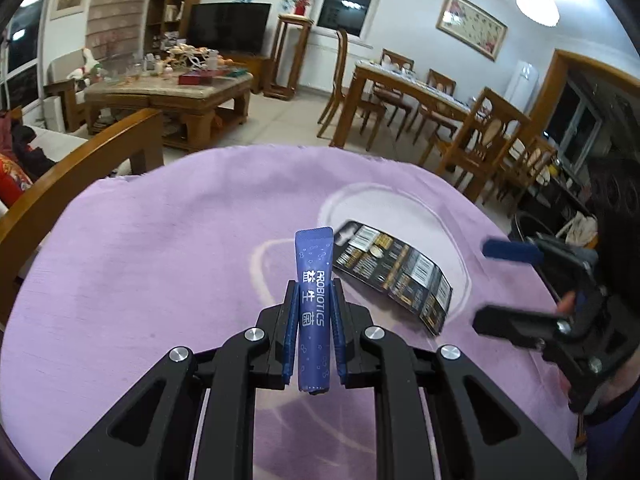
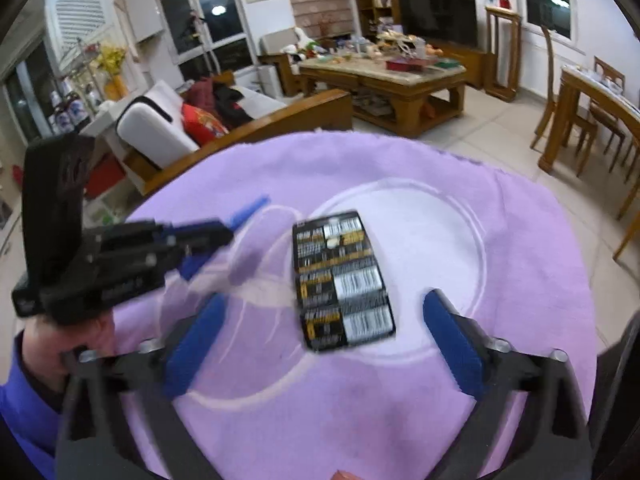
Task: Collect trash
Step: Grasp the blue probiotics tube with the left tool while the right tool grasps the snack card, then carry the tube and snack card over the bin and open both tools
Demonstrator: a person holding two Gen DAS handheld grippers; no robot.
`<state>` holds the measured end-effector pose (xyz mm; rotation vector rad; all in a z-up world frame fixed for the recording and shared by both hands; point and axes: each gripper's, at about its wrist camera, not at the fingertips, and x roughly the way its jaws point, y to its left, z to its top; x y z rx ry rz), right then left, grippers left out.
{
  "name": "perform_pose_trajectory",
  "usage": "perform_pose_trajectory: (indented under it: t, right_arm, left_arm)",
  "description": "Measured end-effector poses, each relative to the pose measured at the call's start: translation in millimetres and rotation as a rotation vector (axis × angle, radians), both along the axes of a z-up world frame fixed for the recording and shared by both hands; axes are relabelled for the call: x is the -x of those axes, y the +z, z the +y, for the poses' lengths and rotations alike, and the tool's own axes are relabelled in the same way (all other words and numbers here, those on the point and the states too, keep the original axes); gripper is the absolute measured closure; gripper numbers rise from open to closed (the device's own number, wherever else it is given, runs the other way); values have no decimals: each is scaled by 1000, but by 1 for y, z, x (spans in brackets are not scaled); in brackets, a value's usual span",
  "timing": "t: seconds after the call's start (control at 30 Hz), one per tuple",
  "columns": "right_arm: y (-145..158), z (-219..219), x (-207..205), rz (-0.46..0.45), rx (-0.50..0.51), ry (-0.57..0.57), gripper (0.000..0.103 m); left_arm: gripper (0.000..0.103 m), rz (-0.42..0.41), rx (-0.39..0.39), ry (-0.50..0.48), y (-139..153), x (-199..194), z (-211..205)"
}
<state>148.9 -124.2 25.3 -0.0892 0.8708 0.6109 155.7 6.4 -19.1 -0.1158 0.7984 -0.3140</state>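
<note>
My left gripper [image 1: 314,292] is shut on a blue probiotics sachet [image 1: 314,280], held upright above the purple cloth [image 1: 160,260]. A flat black wrapper with barcodes [image 1: 394,274] lies on the cloth to its right. In the right wrist view the black wrapper [image 2: 342,278] lies between and just ahead of my open right gripper [image 2: 324,320], whose blue pads [image 2: 450,344] stand wide apart. The left gripper [image 2: 224,236] shows there at the left, blurred. The right gripper [image 1: 492,280] shows at the right edge of the left wrist view.
The purple cloth [image 2: 520,260] covers a round table. Behind stand a wooden sofa [image 2: 260,120], a cluttered coffee table [image 2: 400,76], and a dining table with chairs [image 1: 420,92]. A dark bin [image 1: 532,228] sits beyond the table's right edge.
</note>
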Motion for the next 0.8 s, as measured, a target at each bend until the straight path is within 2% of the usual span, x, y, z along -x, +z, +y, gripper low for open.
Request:
perform_pose_trajectory:
  t: [0.17, 0.23, 0.27, 0.3, 0.4, 0.53, 0.67, 0.8]
  right_arm:
    - [-27, 28, -29, 67, 127, 46, 5]
    - [-41, 44, -33, 64, 204, 58, 11]
    - [-41, 50, -30, 25, 240, 65, 23]
    - [-41, 53, -29, 21, 223, 73, 42]
    - [-37, 53, -26, 13, 220, 18, 42]
    - [-28, 38, -18, 27, 107, -18, 42]
    - [0, 8, 2, 7, -68, -67, 42]
    - [31, -32, 32, -36, -202, -95, 42]
  left_arm:
    - [87, -6, -23, 0, -4, 5, -5]
    - [87, -8, -28, 10, -5, 5, -4]
    - [87, -10, -28, 14, -4, 6, -2]
    - [87, -14, -29, 15, -3, 7, -3]
    - [87, -32, -33, 15, 1, 10, -5]
    - [87, -66, -35, 12, 6, 13, -7]
    - [87, -91, -15, 12, 14, 17, -10]
    - [87, -144, -37, -20, 31, 32, -28]
